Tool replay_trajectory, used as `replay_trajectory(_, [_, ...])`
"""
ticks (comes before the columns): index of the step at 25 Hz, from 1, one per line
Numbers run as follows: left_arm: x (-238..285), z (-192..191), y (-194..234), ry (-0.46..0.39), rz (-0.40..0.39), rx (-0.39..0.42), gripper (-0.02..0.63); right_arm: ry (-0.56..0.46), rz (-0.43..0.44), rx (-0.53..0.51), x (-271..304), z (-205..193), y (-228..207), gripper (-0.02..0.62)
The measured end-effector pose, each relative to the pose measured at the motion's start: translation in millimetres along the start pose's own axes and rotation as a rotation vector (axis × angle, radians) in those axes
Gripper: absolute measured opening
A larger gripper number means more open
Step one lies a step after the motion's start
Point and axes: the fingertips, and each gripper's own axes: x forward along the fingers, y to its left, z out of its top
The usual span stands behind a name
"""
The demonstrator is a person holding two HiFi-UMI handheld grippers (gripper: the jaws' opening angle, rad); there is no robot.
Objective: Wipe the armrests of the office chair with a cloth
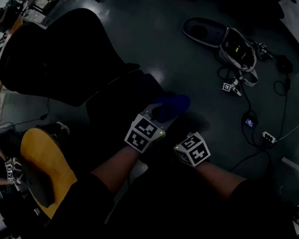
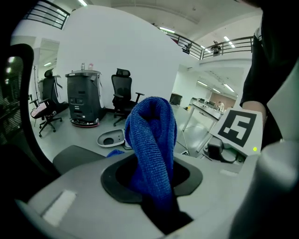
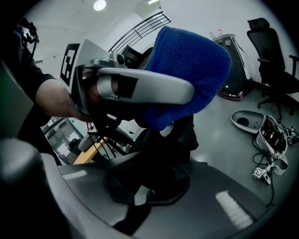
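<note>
The left gripper (image 2: 159, 196) is clenched on the blue cloth (image 2: 152, 135), which rises out of the closed jaws in a thick folded bunch and droops over at its top. In the head view that cloth sits just beyond the left gripper's marker cube (image 1: 145, 132), over the dark front edge of the black office chair (image 1: 54, 56), whose broad backrest fills the left of the picture. That view is so dim that it is hard to say whether the cloth touches an armrest or only hangs above it. The right gripper (image 3: 140, 198) has its jaws drawn together with nothing of any size between them, only a small pale sliver at the slot. Its own view looks straight at the left gripper and the cloth, which are close in front and above, with a dark upright part, possibly of the chair, just beyond its jaws. In the head view the two marker cubes lie near each other, the right one (image 1: 193, 148) slightly lower and to the right. A yellow round tabletop (image 1: 46, 166) lies at lower left. On the grey floor (image 1: 149, 29) at upper right lie a grey shell (image 1: 203, 31), a strapped device (image 1: 239, 49) and black cables (image 1: 255, 140)
</note>
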Motion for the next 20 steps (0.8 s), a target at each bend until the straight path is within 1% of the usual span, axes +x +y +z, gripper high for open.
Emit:
replay_trajectory(3, [-5.7, -7.8, -17.1, 0.001, -0.027, 0.012, 0.129, -0.011, -0.018, 0.026, -0.8, -2.3, -1.4, 0.005])
replay_trajectory(5, [-9.0, -11.6, -25.3, -0.006, -0.037, 0.004, 0.129, -0.028, -0.026, 0.036, -3.2, -0.6, -2.4, 0.005])
replay_trajectory(8, [-18.7, -13.7, -31.1, -0.024, -0.039, -0.011, 0.129, -0.040, -0.038, 0.042, -5.4, 0.4, -1.8, 0.005])
replay_trajectory(11, [-32.0, -14.1, -31.1, -0.047, -0.029, -0.012, 0.129, -0.031, -0.047, 0.044, -5.5, -5.4, 1.5, 0.005])
replay_trajectory(15, [-54.9, -7.2, -14.0, -0.093, 0.025, -0.031, 0.129, -0.035, -0.047, 0.053, -5.1, -5.6, 3.5, 0.005])
replay_trajectory(17, [-67.5, -4.0, 3.4, -0.110, 0.068, -0.030, 0.130, -0.040, -0.046, 0.050, -4.9, -3.1, 3.1, 0.005])
replay_trajectory(20, [-83.2, -4.0, 37.1, -0.108, 0.140, -0.005, 0.130, -0.045, -0.047, 0.046, -3.8, -1.2, 1.2, 0.005])
